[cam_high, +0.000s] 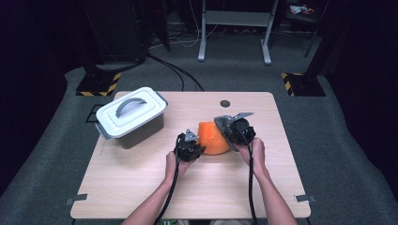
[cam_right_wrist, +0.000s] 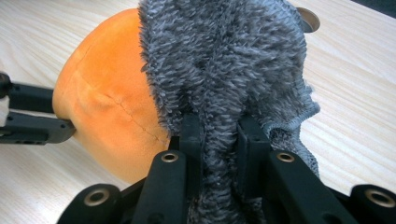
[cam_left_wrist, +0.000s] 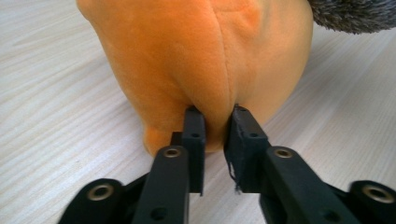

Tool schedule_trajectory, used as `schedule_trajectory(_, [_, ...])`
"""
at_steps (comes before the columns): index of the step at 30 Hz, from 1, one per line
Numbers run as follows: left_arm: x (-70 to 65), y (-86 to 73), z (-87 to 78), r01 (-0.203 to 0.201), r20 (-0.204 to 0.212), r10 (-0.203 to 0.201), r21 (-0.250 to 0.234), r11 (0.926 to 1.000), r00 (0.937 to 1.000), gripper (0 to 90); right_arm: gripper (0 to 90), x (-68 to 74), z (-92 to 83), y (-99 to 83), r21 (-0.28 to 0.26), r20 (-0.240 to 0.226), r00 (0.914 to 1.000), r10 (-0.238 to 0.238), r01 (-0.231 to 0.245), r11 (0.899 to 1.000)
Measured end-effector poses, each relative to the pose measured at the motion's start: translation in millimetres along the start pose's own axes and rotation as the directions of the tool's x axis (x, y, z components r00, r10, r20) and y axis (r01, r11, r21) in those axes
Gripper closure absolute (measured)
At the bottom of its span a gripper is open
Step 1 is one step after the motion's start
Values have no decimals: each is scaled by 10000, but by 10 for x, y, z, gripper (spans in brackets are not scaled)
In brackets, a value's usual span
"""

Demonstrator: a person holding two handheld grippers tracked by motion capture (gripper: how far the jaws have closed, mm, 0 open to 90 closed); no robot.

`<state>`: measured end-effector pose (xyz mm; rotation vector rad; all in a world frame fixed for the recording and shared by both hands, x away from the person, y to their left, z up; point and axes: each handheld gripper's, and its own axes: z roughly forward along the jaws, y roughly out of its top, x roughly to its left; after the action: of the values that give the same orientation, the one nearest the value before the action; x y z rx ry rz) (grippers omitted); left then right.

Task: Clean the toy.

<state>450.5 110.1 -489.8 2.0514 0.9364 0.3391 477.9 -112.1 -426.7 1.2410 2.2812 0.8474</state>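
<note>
Left gripper view looks straight at the rounded orange plush toy (cam_left_wrist: pixel 196 60), which sits on the pale wooden table (cam_left_wrist: pixel 51 102) directly ahead of the jaws. The left gripper (cam_left_wrist: pixel 215 122) has a fold of the orange pile at its tips; the jaws stand a little apart, and the fold bulges between them, so the pinch looks light at best. In the right gripper view, the right gripper (cam_right_wrist: pixel 219 135) is pressed together on a shaggy grey towelling cloth (cam_right_wrist: pixel 224 60) that drapes over the toy's top, bunched between the pads.

Both things look soft, light and yielding: the plush dents around the fingertips, and the cloth folds wherever it is pulled. Neither seems fragile or slippery, since the pile gives the pads something to bite. My judgement is that a seam or a gathered fold makes the best hold on the toy, and a thick bunch near the edge on the cloth.

Farther off in the high view, beyond the left gripper (cam_high: pixel 189 146) and to its left, stands a grey lidded plastic box (cam_high: pixel 131 117) with a handle.
</note>
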Motion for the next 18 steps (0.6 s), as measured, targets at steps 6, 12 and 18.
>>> schedule_trajectory(6, [16, -53, 13, 127, -352, -124, 75, 9999, 9993, 430, 756, -29, 31, 26, 33, -3, 10000, 95, -95, 9999])
schedule_trajectory(12, [-35, -59, 94, -532, -709, 543, 172, 9984, 9960, 442, 756, -57, 62, 48, 23, -36, 9999, 95, -95, 10000])
schedule_trajectory(18, [-57, -55, 152, -577, -1044, 599, 237, 9981, 9927, 666, 756, -71, 77, 31, -124, -126, 9994, 321, -322, 9994])
